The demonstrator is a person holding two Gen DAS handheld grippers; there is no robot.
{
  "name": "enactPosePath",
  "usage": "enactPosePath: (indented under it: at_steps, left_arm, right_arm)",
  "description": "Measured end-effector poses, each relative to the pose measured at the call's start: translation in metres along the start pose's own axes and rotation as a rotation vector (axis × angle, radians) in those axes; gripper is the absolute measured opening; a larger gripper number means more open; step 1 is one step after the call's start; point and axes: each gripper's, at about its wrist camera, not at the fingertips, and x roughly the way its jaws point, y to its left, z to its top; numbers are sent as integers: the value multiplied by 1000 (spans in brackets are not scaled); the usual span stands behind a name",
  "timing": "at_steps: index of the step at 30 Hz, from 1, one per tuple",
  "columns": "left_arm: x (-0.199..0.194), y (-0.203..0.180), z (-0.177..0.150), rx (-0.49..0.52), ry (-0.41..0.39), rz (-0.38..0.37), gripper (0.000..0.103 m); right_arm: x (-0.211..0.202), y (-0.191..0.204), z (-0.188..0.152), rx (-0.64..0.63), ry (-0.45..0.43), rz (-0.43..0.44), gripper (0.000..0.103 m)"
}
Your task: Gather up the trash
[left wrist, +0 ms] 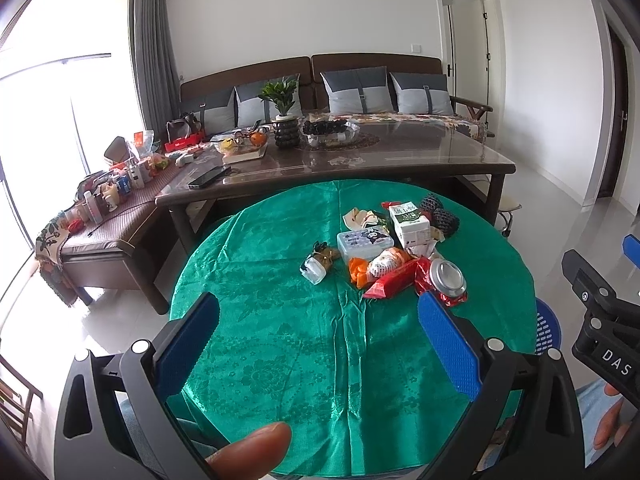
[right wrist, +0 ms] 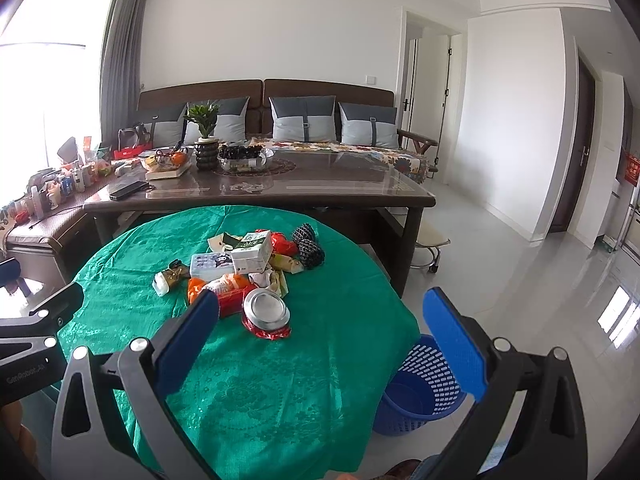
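A heap of trash lies on the round table with the green cloth [left wrist: 280, 340] [right wrist: 260, 380]: a crushed red can [left wrist: 444, 280] [right wrist: 266, 314], a red wrapper [left wrist: 394, 280], an orange bag [left wrist: 358, 270] [right wrist: 196, 286], a milk carton [left wrist: 410, 224] [right wrist: 252, 254], a clear plastic box [left wrist: 364, 242] [right wrist: 212, 265], a small jar [left wrist: 316, 268] [right wrist: 164, 282] and two dark mesh balls [left wrist: 442, 212] [right wrist: 308, 244]. My left gripper [left wrist: 320, 316] is open above the near cloth, short of the heap. My right gripper [right wrist: 322, 314] is open too, with the can between its fingertips in view.
A blue perforated waste basket [right wrist: 420, 392] [left wrist: 546, 330] stands on the floor at the table's right edge. A long dark coffee table [left wrist: 340, 164] [right wrist: 280, 188] with a plant, fruit and a phone stands just beyond, then a sofa. Tiled floor lies to the right.
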Motion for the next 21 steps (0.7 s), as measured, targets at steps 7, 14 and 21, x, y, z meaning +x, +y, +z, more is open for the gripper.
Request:
enactPosePath:
  at_steps: [7,14,21]
  left_arm:
    - [1,1,0,-1,1,-3,98]
    - [1,0,1,-2,1,-4,98]
    - [1,5,-1,-6,-3,-8,98]
  right_arm:
    - [2,2,-1,-3,1,5,98]
    - [2,2,-2,-9,-1,5,98]
    - [2,3,-1,-10,-1,6,98]
